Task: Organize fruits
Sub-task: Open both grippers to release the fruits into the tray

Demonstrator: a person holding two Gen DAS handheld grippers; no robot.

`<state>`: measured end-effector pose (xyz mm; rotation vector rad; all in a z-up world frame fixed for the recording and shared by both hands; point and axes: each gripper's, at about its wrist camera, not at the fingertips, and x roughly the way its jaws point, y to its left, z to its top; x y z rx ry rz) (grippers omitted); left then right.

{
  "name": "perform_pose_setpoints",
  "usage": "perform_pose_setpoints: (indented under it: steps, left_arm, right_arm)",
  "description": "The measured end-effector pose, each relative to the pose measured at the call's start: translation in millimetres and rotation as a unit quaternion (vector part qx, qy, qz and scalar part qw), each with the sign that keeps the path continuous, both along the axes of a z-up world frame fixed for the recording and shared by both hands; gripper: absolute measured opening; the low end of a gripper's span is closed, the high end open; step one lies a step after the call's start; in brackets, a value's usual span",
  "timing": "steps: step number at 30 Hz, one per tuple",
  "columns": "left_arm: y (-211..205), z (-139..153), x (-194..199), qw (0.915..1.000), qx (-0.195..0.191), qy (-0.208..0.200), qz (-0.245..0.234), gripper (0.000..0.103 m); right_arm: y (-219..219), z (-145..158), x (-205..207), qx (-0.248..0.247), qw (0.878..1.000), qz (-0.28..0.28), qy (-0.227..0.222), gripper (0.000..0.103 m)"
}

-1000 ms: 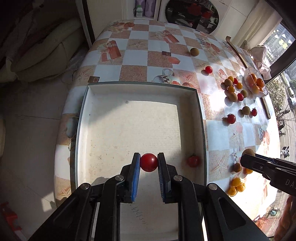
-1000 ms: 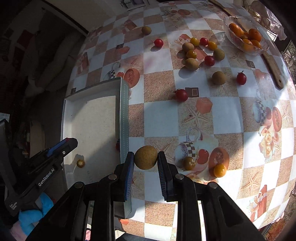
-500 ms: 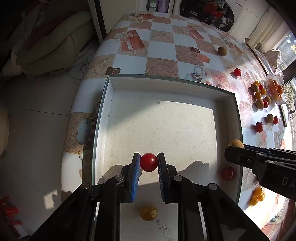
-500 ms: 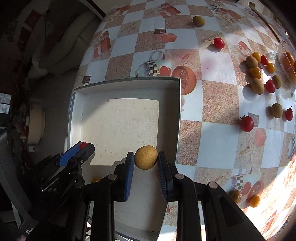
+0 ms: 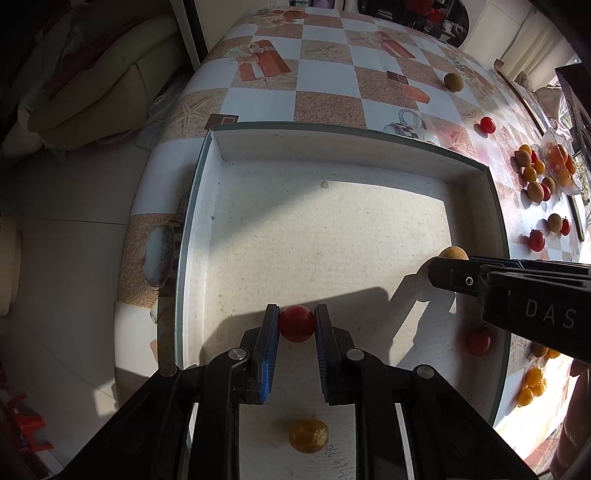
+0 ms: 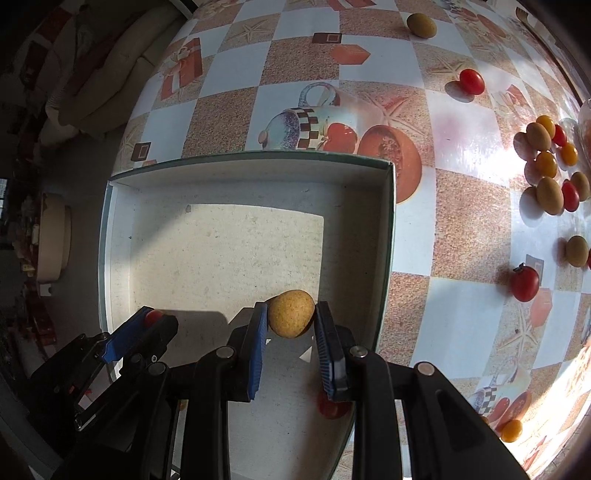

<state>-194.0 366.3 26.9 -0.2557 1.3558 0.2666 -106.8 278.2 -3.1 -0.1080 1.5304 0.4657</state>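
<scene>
My left gripper (image 5: 296,325) is shut on a red cherry tomato (image 5: 296,324) above the near part of the white tray (image 5: 332,155). My right gripper (image 6: 290,317) is shut on a tan round fruit (image 6: 291,313) above the tray's near right side (image 6: 388,229); it also shows in the left wrist view (image 5: 452,254). In the tray lie a yellow tomato (image 5: 308,435) and a red tomato (image 5: 478,341), the latter partly hidden under my right gripper in the right wrist view (image 6: 330,408).
Several red, yellow and tan fruits (image 6: 550,173) lie scattered on the checkered tablecloth to the right of the tray. A red tomato (image 6: 524,283) and a tan fruit (image 6: 421,25) lie apart. A glass bowl of orange fruits (image 5: 557,166) stands far right. A sofa (image 5: 92,85) is off the table's left.
Both grippers moved further over the tray with their fruits still held. The right gripper came in from the table's right side to above the tray floor.
</scene>
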Motion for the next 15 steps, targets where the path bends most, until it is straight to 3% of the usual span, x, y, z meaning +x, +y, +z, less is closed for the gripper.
perform_pose_setpoints:
  steps: [9, 10, 11, 13, 15]
  left_arm:
    - [-5.8, -0.9, 0.9, 0.9998, 0.013, 0.005, -0.011, 0.021]
    - [-5.7, -0.7, 1.7, 0.9998, 0.016, 0.007, -0.009, 0.025]
    - [-5.9, -0.3, 2.1, 0.9997, 0.021, 0.008, -0.007, 0.047]
    - [-5.2, 4.0, 0.8, 0.9995, 0.032, -0.001, 0.000, 0.078]
    - [-5.1, 10.6, -2.6, 0.9992, 0.039, -0.012, -0.001, 0.078]
  right_arm:
    - [5.9, -0.9, -0.9, -0.001, 1.000, 0.008, 0.003, 0.029]
    - [3.3, 1.3, 1.6, 0.001, 1.000, 0.008, 0.007, 0.030]
    - [2.0, 2.1, 3.0, 0.001, 1.000, 0.008, 0.009, 0.033]
    - [1.3, 3.7, 8.5, 0.003, 1.000, 0.006, 0.007, 0.037]
    - [0.3, 7.1, 9.2, 0.007, 1.000, 0.005, 0.004, 0.042]
